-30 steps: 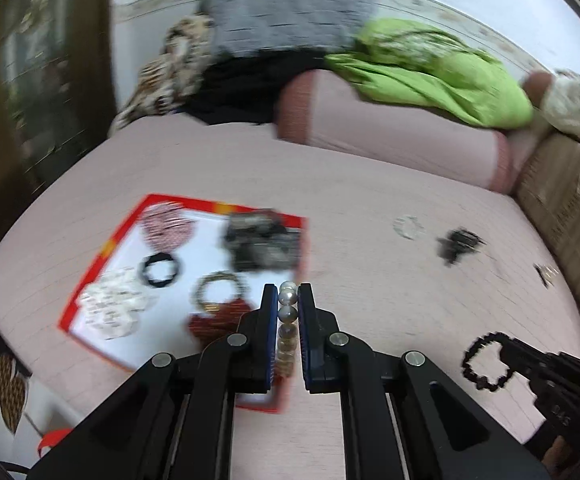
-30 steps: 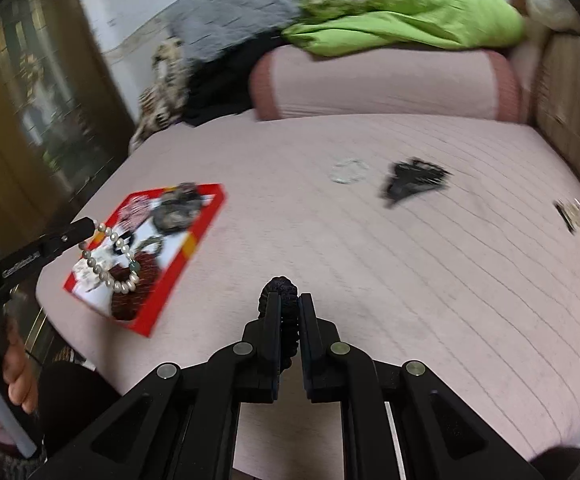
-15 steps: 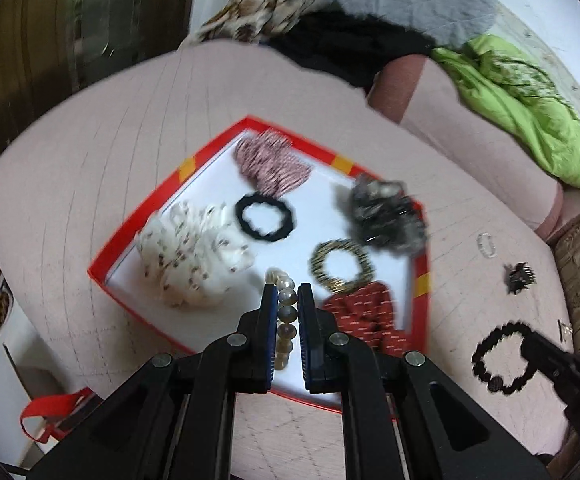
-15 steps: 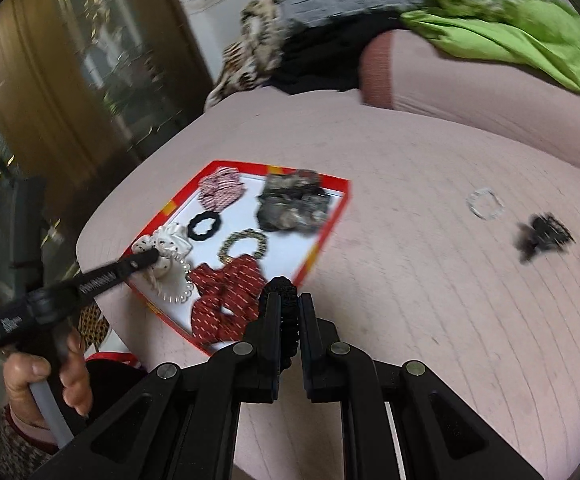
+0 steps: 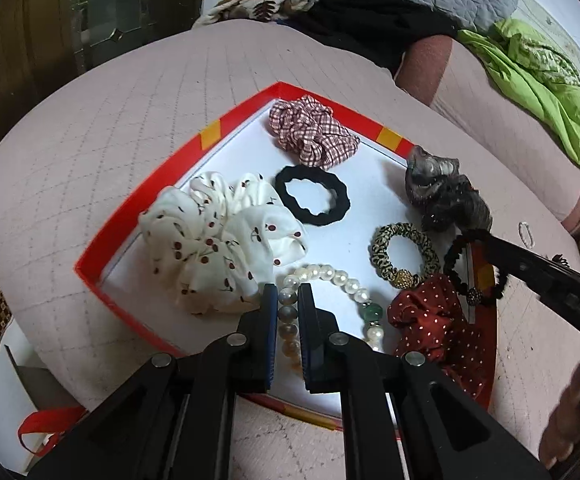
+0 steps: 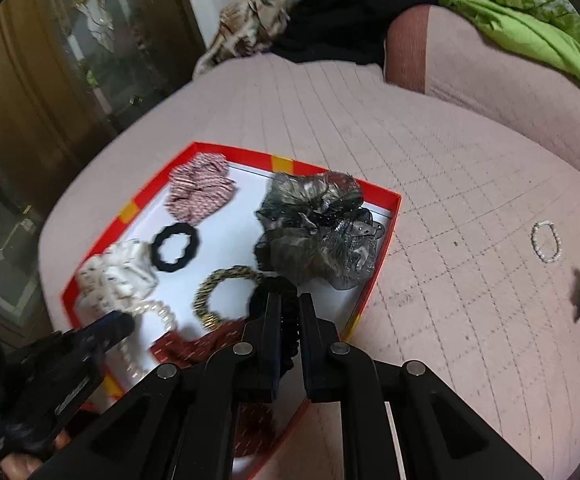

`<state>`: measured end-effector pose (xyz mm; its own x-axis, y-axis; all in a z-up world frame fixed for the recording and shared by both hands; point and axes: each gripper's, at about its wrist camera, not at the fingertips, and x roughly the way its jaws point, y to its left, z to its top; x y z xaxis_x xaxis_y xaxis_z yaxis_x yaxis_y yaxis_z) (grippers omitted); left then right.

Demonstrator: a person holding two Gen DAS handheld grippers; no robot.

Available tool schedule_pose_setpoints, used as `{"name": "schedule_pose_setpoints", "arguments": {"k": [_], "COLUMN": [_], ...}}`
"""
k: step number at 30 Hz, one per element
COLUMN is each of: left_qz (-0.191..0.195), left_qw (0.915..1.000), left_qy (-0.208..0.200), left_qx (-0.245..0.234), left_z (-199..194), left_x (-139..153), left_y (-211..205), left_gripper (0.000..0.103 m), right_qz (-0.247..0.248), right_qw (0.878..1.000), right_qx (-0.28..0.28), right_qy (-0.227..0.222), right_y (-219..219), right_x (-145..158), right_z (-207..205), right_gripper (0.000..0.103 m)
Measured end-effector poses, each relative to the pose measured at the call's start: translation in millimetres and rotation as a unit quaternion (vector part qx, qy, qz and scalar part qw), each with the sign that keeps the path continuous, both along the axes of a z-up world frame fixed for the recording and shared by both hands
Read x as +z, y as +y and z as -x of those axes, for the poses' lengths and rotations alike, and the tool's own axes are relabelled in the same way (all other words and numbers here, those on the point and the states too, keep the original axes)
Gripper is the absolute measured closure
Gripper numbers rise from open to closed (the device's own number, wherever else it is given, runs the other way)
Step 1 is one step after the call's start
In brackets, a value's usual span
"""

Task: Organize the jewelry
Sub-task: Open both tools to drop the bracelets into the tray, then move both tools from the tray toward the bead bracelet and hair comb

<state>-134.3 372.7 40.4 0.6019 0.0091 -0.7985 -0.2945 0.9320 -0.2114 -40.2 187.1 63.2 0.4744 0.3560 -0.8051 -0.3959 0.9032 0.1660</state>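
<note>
Left gripper is pinching the pearl bracelet low-centre while right gripper clamps the black beaded bracelet; both look light, floppy, slippery, so grab across the strand.

Both grippers are matte black plastic. The left gripper has two flat fingers with dark blue ribbed pads, angular link arms with triangular openings, and round silver screws. The right gripper has the same build.
</note>
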Motion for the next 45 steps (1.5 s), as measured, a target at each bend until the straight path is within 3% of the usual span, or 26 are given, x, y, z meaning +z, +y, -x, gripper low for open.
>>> {"name": "schedule_pose_setpoints", "arguments": {"k": [6,8,10,11,17,23,32,38,45], "left_qz": [0.008,0.007,-0.003,-0.008,-0.035,-0.069,-0.116,-0.103,-0.127], "left_qw": [0.9995,0.9989,0.9981,0.9978,0.9961,0.994,0.9887,0.99,0.9816], "left_qy": [-0.032,-0.047,-0.062,-0.066,-0.078,-0.08,-0.093,-0.09,-0.098], "left_qx": [-0.003,-0.004,0.0,0.003,0.02,0.027,0.018,-0.034,-0.104], "left_z": [0,2,4,5,9,15,34,54,73], "left_x": [7,12,17,19,23,26,34,50,74], "left_y": [0,-2,-4,-5,-6,-15,-44,-87,-153], "left_gripper": [0.092,0.086,0.067,0.064,0.063,0.057,0.055,0.054,0.046], "right_qz": [0.023,0.024,0.026,0.025,0.016,0.029,0.001,-0.017,-0.025], "right_qw": [1.0,1.0,1.0,1.0,0.999,0.998,0.992,0.984,0.979], "right_qx": [-0.016,-0.015,-0.015,-0.015,-0.017,-0.042,-0.121,-0.174,-0.201], "right_qy": [0.009,0.005,-0.006,-0.009,-0.029,-0.029,0.019,0.035,0.012], "right_y": [4,4,3,2,-19,-68,-151,-197,-217], "right_x": [-14,-12,-6,-3,16,13,-7,-17,-6], "right_z": [-15,-14,-11,-9,16,66,119,139,149], "right_gripper": [0.09,0.084,0.076,0.072,0.065,0.062,0.058,0.058,0.053]}}
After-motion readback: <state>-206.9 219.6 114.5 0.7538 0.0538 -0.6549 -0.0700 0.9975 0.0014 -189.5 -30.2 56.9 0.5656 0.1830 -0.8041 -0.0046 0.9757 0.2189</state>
